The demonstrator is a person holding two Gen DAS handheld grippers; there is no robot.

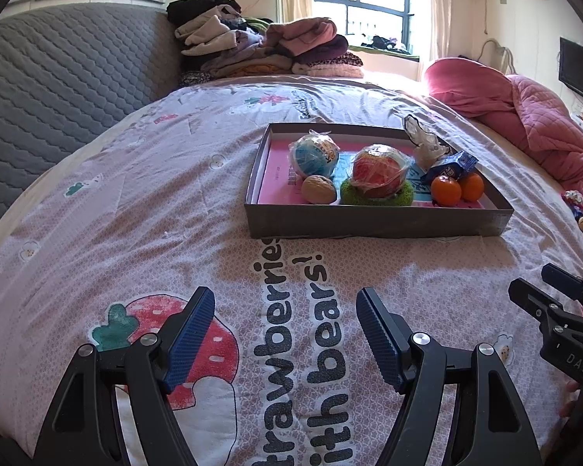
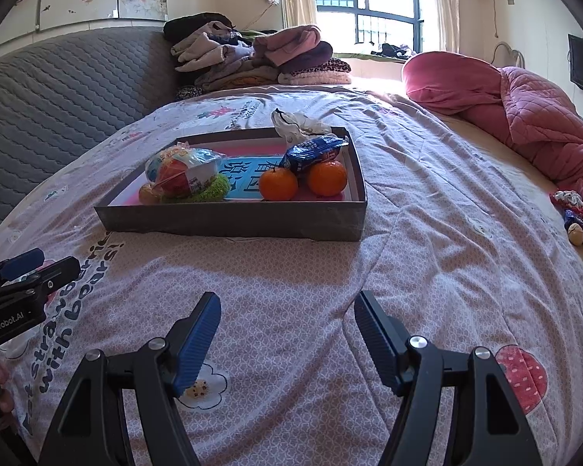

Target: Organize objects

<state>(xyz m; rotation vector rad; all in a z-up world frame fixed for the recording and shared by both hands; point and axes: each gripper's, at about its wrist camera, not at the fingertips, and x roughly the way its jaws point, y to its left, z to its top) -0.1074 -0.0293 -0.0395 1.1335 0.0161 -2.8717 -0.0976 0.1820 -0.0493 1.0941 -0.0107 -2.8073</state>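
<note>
- Both grippers hover low over the bed [image 1: 144, 178], side by side, well short of the tray [image 1: 377, 223].
- Left gripper [image 1: 285, 312]: fingers spread wide, nothing between them, just the quilt's "strawberries with bears" print below.
- Right gripper [image 2: 287, 314]: same deal, fingers released and empty.
- The tray sits mid-bed, ahead of both grippers, a bit right of the left one and left of the right one.
- Inside the tray: a blue ball [image 1: 315, 154] in plastic wrap at the back left, a walnut [image 1: 318, 189] in front of it, and a red ball [image 1: 381, 171] resting on a green ring [image 1: 377, 196].
- Two oranges [image 2: 278, 183] sit touching at the tray's right end, with a blue packet [image 2: 315, 150] leaning over them and a white bag [image 2: 299, 122] at the back corner.
- Folded clothes [image 1: 264, 44] piled at the far end, a pink quilt [image 1: 524, 116] bunched on the right.
</note>
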